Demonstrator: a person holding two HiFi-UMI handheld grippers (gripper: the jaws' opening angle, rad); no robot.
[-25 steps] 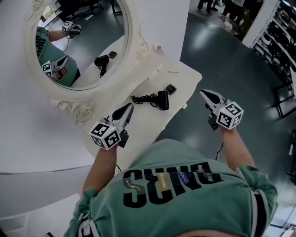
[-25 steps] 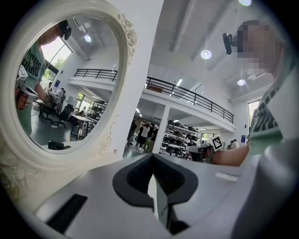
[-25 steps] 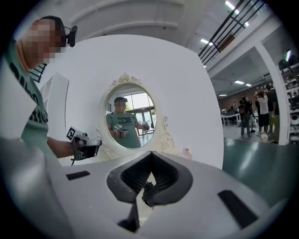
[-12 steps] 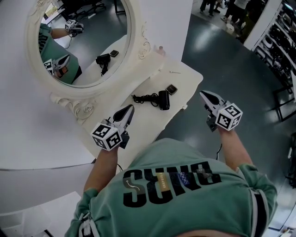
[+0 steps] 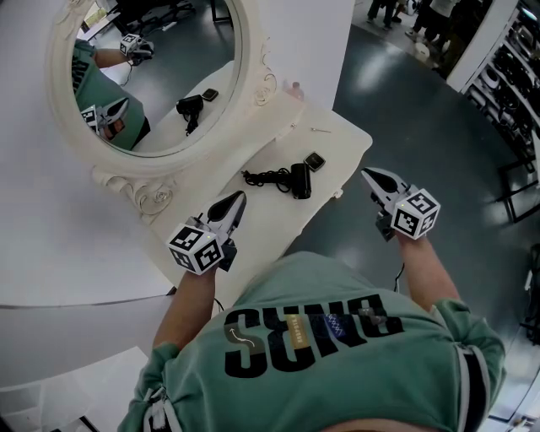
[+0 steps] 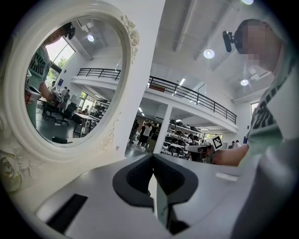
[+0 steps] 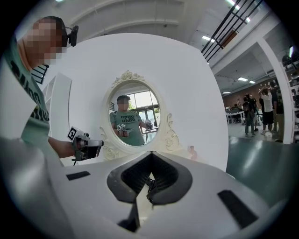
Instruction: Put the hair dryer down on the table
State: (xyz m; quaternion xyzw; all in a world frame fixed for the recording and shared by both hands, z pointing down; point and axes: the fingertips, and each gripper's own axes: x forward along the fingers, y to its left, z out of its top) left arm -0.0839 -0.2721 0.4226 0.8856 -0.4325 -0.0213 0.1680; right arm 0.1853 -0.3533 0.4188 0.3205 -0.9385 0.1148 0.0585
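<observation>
Closest in, your green shirt (image 5: 337,354) fills the bottom of the head view. Just beyond it, your left gripper (image 5: 240,197) hovers over the near end of the white table (image 5: 342,143). Its jaws are pressed together with nothing between them; its own view shows the dark pads meeting along one line. Your right gripper (image 5: 365,172) hangs off the table's right edge, above the grey floor (image 5: 405,101). Its jaws are likewise closed on nothing. Both grippers point away from you.

Past the gripper tips, the black dryer (image 5: 299,180) lies flat on the table. In the head view it sits between the two grippers, apart from both. Its cord (image 5: 263,177) is bunched on the table just to its left. A small dark square thing (image 5: 313,161) lies just beyond the dryer, near the table's right edge.

Further on, an oval mirror (image 5: 160,84) in an ornate cream frame stands along the table's left side, against a white wall. It reflects the dryer, the square thing, your shirt and both grippers. A small pink thing (image 5: 293,87) sits at the table's far corner, beside the frame.

Farthest off, people (image 5: 422,17) stand on the floor, and dark shelves (image 5: 506,76) line the right side.
</observation>
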